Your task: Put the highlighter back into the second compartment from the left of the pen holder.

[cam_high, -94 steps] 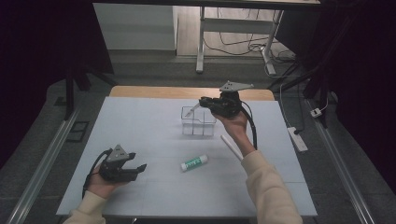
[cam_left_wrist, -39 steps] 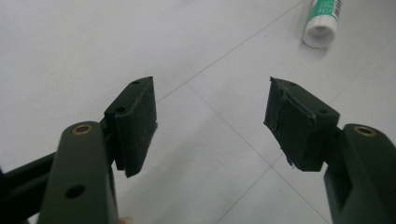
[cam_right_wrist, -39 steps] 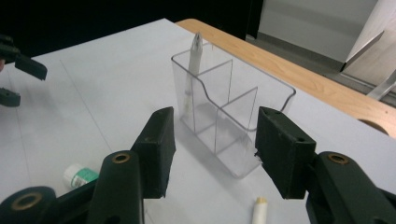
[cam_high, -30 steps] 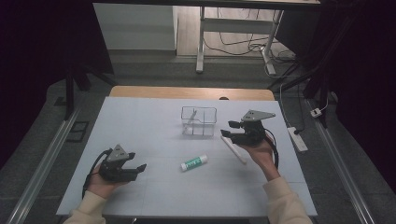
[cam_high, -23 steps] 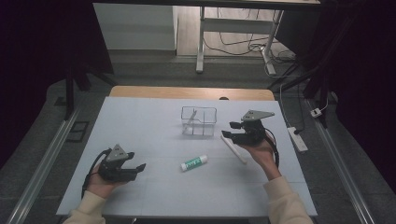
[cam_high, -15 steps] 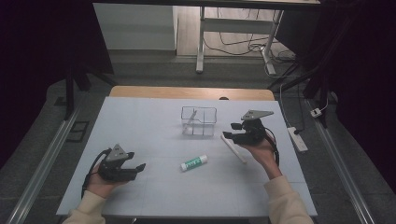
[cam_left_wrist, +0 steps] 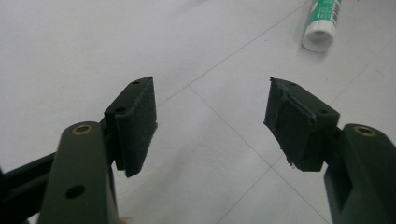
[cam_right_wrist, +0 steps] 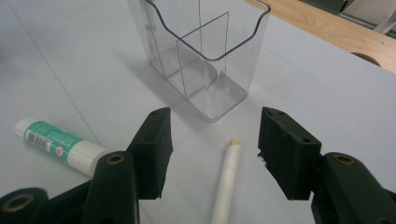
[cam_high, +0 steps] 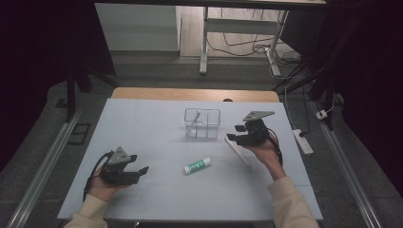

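Right gripper (cam_right_wrist: 212, 154) spread over a slim white stick (cam_right_wrist: 226, 184), clear plastic divided box (cam_right_wrist: 205, 56) just beyond; left gripper (cam_left_wrist: 210, 126) spread, empty, above matte worktop (cam_left_wrist: 93, 46).

cream sleeves (cam_high: 290, 206); black hand-held gripper (cam_high: 230, 137), grey three-cornered plate (cam_high: 258, 115).

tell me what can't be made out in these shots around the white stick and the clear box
- White stick: its near end is cut off by the bottom edge of the right gripper view; in the high view the right gripper and hand cover part of it.
- Glue stick: the top edge of the left gripper view cuts it off; label print too small to read.
- Clear box: whether the thin item seen in the high view lies inside is too small to tell.
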{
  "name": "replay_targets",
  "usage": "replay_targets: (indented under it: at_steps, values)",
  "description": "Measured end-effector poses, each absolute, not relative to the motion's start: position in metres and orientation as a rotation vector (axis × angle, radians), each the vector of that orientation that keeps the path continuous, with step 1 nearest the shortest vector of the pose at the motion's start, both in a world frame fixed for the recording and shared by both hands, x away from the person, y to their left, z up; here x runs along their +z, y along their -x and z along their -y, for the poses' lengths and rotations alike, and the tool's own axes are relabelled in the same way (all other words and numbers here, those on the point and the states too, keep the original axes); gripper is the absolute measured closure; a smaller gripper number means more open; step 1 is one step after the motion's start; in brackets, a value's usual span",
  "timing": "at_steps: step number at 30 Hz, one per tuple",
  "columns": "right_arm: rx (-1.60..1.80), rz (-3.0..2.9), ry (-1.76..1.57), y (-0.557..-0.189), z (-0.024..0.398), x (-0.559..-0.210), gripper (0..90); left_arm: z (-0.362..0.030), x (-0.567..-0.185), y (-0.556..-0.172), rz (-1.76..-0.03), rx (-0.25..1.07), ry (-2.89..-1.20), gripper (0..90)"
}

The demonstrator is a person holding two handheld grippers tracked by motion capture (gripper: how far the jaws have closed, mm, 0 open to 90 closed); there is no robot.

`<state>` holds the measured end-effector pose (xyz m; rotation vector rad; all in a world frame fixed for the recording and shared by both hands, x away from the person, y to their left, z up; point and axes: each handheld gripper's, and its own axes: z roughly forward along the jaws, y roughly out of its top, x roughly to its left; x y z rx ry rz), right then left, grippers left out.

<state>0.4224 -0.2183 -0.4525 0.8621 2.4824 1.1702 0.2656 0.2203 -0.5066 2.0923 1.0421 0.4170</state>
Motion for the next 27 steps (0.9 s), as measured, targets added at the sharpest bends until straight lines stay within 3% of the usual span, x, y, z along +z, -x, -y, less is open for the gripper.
replay_targets:
  at_steps: [27]
  values:
    - [0.894,-2.59,-0.982,-0.455,0.21,-0.486,42.9,-0.22,-0.508,-0.266,-1.039,0.418,-2.099,33.7]
